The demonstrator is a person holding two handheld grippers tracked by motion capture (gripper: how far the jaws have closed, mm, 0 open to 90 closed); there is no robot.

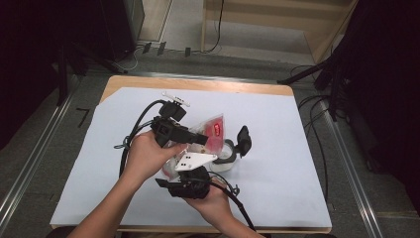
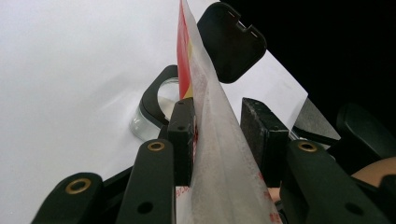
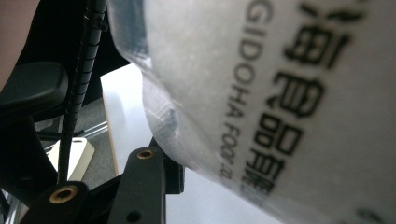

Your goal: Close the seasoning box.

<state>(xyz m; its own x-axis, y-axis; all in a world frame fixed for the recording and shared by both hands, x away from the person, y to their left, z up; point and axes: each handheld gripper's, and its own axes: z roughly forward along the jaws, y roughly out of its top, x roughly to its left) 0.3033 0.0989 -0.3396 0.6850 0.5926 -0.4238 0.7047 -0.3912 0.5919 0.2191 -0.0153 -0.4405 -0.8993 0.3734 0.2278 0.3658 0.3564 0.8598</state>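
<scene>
With my left claw (image 2: pixel 217 128) and my right claw (image 1: pixel 190 184) both clamped on the translucent red-printed plastic pouch (image 1: pixel 214 130) above the middle of the white-covered surface (image 1: pixel 277 148), nothing looks poured yet into the clear round jar (image 2: pixel 150 112) (black lid flipped open).

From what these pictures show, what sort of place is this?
Probably a lab or studio set up for recording, not a home. A small table under a white sheet stands on grey floor, with dark stands and loose cables around it, and a person works handheld grippers on a food pouch.
</scene>
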